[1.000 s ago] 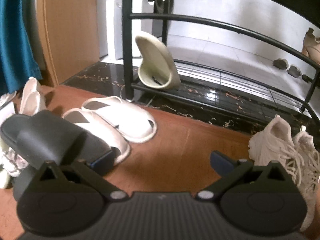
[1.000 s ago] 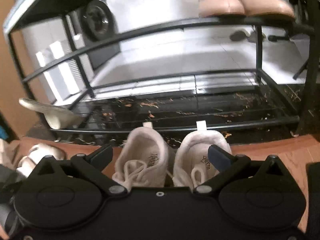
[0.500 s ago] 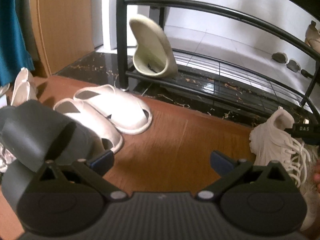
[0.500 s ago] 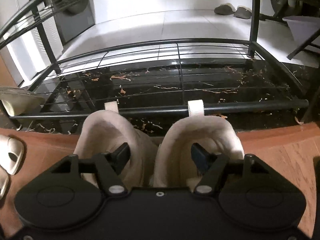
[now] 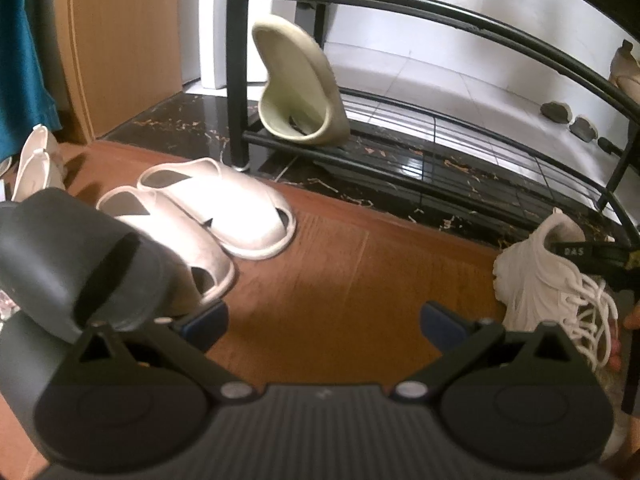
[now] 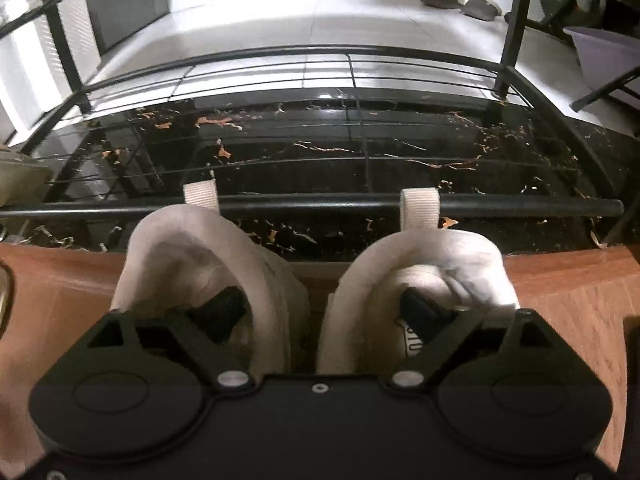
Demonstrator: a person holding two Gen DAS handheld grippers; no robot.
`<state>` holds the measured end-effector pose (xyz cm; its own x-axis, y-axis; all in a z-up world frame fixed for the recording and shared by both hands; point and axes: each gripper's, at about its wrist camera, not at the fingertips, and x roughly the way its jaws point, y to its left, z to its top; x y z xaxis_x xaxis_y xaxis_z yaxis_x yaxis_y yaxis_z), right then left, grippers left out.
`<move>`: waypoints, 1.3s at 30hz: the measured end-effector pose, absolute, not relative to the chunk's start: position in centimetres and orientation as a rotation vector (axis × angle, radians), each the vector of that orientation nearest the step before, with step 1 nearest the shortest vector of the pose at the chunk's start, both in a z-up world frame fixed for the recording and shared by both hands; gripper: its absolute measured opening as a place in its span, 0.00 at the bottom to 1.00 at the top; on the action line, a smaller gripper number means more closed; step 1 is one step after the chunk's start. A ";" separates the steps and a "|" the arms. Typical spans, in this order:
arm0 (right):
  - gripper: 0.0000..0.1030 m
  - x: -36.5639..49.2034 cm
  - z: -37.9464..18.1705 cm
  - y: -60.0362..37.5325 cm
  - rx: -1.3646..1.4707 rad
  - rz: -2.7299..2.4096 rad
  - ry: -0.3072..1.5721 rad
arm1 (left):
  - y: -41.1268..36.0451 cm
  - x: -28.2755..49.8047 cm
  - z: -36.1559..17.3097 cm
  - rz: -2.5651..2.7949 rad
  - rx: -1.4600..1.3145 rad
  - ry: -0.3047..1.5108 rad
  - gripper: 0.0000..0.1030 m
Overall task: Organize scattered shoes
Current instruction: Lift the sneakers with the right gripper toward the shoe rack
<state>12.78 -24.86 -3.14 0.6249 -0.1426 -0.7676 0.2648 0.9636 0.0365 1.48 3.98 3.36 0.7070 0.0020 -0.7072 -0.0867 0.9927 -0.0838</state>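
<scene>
Black metal shoe rack (image 6: pixel 420 202): olive slide (image 5: pixel 298 88) tilted at its lower shelf's left end. White sneakers (image 6: pixel 424 280), pair, heels at the rack's front rail; right gripper (image 6: pixel 324 312) spread, one finger inside each collar. Left gripper (image 5: pixel 322 320) spread, empty, beside white sandals (image 5: pixel 224 208) and a black slide (image 5: pixel 76 268).

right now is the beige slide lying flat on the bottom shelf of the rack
No, the beige slide stands tipped up on its edge on the bottom shelf, its sole facing away and its opening toward the camera.
</scene>
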 end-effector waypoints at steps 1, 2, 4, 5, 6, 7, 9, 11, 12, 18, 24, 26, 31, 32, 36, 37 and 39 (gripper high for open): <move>0.86 12.8 -3.2 -24.8 0.149 -0.238 0.854 | 4.0 1.5 3.3 0.050 -0.116 0.788 0.99; 0.83 12.7 -3.2 -24.7 0.144 -0.234 0.841 | 4.1 1.6 3.2 0.050 -0.119 0.791 0.99; 0.69 12.5 -3.2 -24.6 0.138 -0.227 0.814 | 4.1 1.8 3.0 0.048 -0.122 0.801 0.99; 0.65 12.2 -3.1 -24.6 0.144 -0.226 0.794 | 4.1 1.8 3.0 0.047 -0.123 0.804 0.99; 0.62 12.0 -3.1 -24.6 0.150 -0.225 0.779 | 4.1 1.8 3.0 0.045 -0.123 0.806 0.99; 0.53 11.9 -3.1 -24.6 0.153 -0.226 0.768 | 4.1 1.8 3.0 0.044 -0.123 0.806 0.99; 0.47 11.3 -3.0 -24.5 0.153 -0.230 0.731 | 4.1 1.8 2.9 0.046 -0.122 0.806 0.99; 0.43 10.8 -3.0 -24.6 0.154 -0.227 0.705 | 4.1 1.9 2.9 0.048 -0.121 0.806 0.99; 0.43 10.4 -2.9 -24.6 0.155 -0.225 0.687 | 4.1 1.9 2.9 0.050 -0.121 0.807 0.99; 0.34 6.6 -1.6 -24.3 0.127 -0.210 0.525 | 4.1 1.9 2.9 0.057 -0.114 0.807 0.99; 0.33 2.3 0.6 -23.3 0.094 -0.167 0.366 | 3.7 1.7 2.9 0.063 -0.089 0.802 0.99; 0.33 0.7 1.5 -22.9 0.079 -0.143 0.312 | 3.6 1.6 3.0 0.065 -0.081 0.790 0.99; 0.30 -2.5 4.7 -22.2 0.039 -0.112 0.165 | 3.6 1.2 3.4 0.065 -0.080 0.772 0.99; 0.29 -3.0 5.4 -22.1 0.034 -0.104 0.137 | 3.5 1.1 3.5 0.065 -0.077 0.766 0.99; 0.29 -3.2 9.1 -22.4 0.028 -0.082 0.054 | 3.2 0.9 3.7 0.067 -0.056 0.748 0.99; 0.29 -3.2 10.3 -22.5 0.031 -0.078 0.037 | 3.1 0.9 3.8 0.067 -0.053 0.745 0.99; 0.29 -3.0 12.1 -22.7 0.035 -0.068 0.016 | 3.1 0.8 3.9 0.063 -0.054 0.738 0.99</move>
<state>-3.04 -22.75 12.07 0.9976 -0.0679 -0.0167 0.0684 0.9971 0.0346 0.76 3.11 3.91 0.7378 0.0379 -0.6740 -0.0763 0.9967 -0.0275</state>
